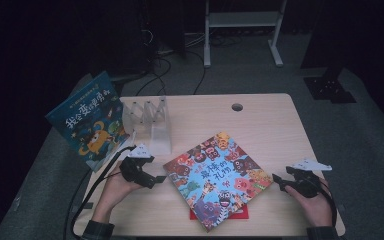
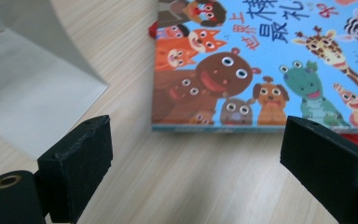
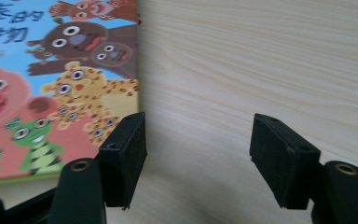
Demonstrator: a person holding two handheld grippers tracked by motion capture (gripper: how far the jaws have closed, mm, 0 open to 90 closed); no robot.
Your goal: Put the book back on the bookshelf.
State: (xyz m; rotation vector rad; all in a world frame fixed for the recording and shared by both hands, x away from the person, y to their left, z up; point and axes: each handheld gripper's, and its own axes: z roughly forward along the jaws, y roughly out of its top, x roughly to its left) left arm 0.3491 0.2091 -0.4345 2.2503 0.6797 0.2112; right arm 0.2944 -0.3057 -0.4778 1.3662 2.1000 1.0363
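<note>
Animal book lies flat mid-table, cover up, on top of red book (only red edge peeks out). Left gripper just off book's left corner, jaws wide apart, empty. Right gripper near book's right corner, jaws apart, empty, over bare wood. Second book leans by clear rack at table's back left.
</note>
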